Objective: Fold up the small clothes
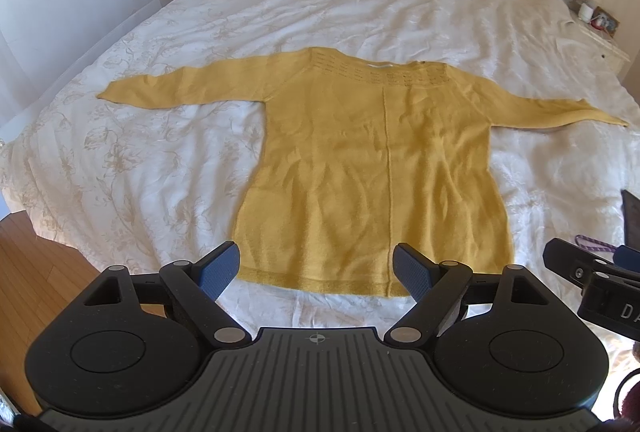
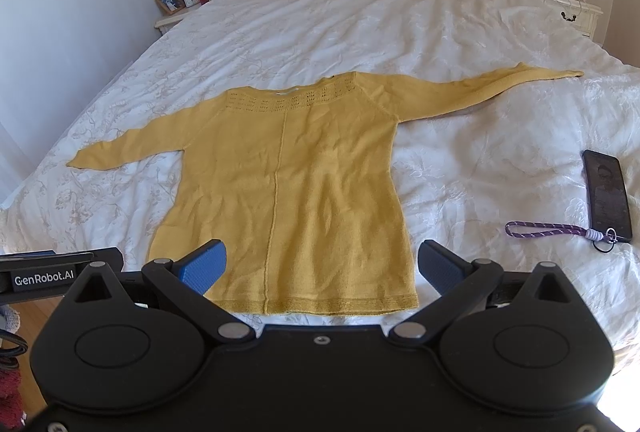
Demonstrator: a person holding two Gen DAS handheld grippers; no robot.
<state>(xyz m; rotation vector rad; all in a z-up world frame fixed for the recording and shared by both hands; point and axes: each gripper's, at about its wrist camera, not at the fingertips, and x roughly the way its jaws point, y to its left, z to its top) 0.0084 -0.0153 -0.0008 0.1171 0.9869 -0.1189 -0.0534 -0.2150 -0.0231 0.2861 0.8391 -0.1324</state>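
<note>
The yellow sweater [image 1: 372, 167] lies flat in the middle of the frame on the white bed [image 1: 160, 79], both sleeves spread out, the hem nearest the cameras. It looks light, soft and limp, so I think it is best taken at a sleeve end or a hem corner. The left gripper [image 1: 316, 272] and the right gripper [image 2: 322, 268] hang above the hem, jaws wide apart and holding nothing. A phone [image 2: 608, 191] lies at the right edge.
</note>
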